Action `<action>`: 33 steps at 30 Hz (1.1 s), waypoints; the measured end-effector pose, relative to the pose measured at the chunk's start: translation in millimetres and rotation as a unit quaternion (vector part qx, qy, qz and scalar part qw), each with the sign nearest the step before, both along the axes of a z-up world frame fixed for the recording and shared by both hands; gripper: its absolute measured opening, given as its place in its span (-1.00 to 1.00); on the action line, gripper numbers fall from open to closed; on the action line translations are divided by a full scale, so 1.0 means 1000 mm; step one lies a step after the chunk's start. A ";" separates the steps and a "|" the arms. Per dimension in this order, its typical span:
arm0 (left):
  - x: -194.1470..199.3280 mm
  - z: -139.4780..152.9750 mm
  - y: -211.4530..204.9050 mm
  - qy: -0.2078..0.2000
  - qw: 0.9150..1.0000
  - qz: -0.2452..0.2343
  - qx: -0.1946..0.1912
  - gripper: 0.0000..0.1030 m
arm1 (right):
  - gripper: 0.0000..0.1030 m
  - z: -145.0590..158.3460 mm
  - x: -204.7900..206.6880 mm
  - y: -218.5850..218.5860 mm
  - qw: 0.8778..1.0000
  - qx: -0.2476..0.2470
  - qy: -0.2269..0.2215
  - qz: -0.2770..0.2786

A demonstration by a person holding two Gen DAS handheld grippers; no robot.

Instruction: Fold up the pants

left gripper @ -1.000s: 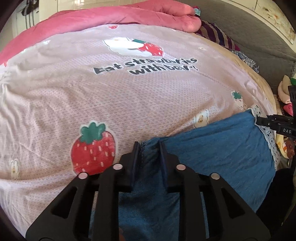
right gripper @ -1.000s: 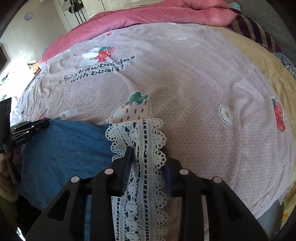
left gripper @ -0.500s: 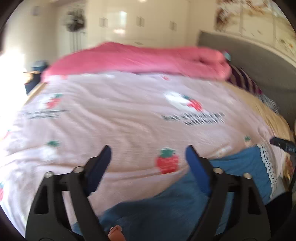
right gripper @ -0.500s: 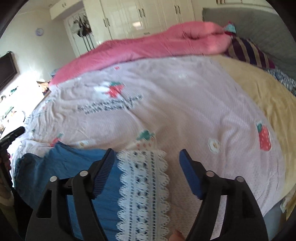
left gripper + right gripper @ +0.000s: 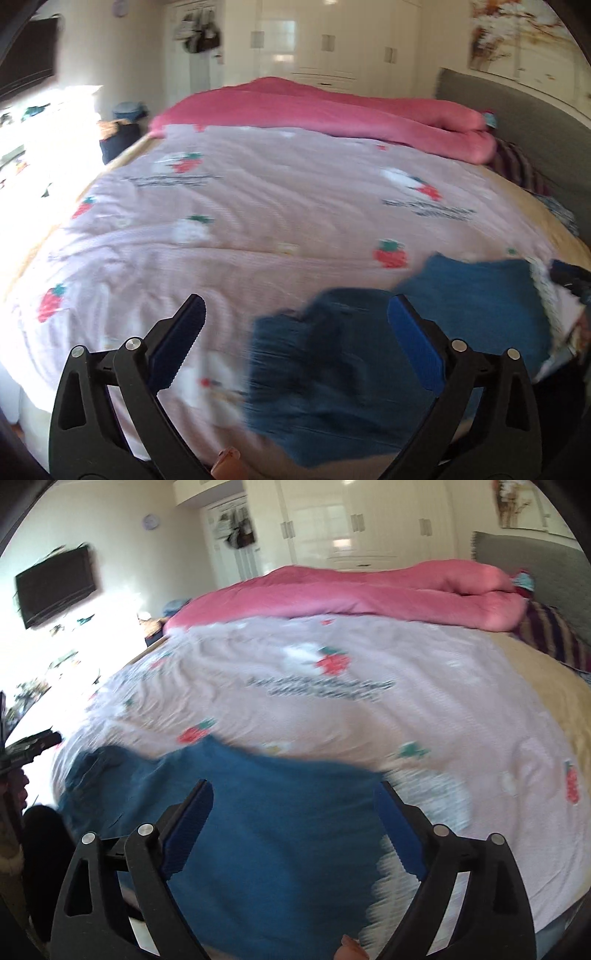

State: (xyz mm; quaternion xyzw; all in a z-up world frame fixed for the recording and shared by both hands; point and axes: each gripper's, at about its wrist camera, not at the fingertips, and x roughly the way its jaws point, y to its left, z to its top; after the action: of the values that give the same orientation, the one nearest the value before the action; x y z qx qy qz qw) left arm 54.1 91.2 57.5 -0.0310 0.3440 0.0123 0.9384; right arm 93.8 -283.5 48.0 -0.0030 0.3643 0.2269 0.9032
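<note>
The blue pants (image 5: 332, 376) lie on the near edge of the bed, with a white lace hem (image 5: 543, 295) at their right end. In the right wrist view the pants (image 5: 280, 834) fill the foreground and the lace hem (image 5: 391, 897) is blurred at the lower right. My left gripper (image 5: 295, 325) is open and empty above the pants' left end. My right gripper (image 5: 295, 801) is open and empty above the pants. The right gripper's tip also shows in the left wrist view (image 5: 569, 277). Both views are motion-blurred.
A pink strawberry-print duvet (image 5: 277, 221) covers the bed. A rolled pink blanket (image 5: 332, 110) lies along the far side. A grey headboard (image 5: 517, 122) and striped pillow (image 5: 554, 635) are at the right. A TV (image 5: 55, 583) hangs on the left wall.
Both grippers have opened, let go of the pants and pulled back and up from the bed. The pants now lie flat on the duvet.
</note>
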 end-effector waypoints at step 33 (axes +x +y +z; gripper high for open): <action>0.008 -0.079 -0.009 0.113 0.993 -0.018 -0.043 0.74 | 0.79 -0.056 -0.029 0.029 0.995 -0.014 0.102 0.001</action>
State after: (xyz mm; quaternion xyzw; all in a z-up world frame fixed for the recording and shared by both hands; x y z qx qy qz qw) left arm 62.2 82.2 -21.0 -0.0637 0.4484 -0.0159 0.8914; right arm 64.6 -254.7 -8.3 0.0075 0.4575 0.2220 0.8610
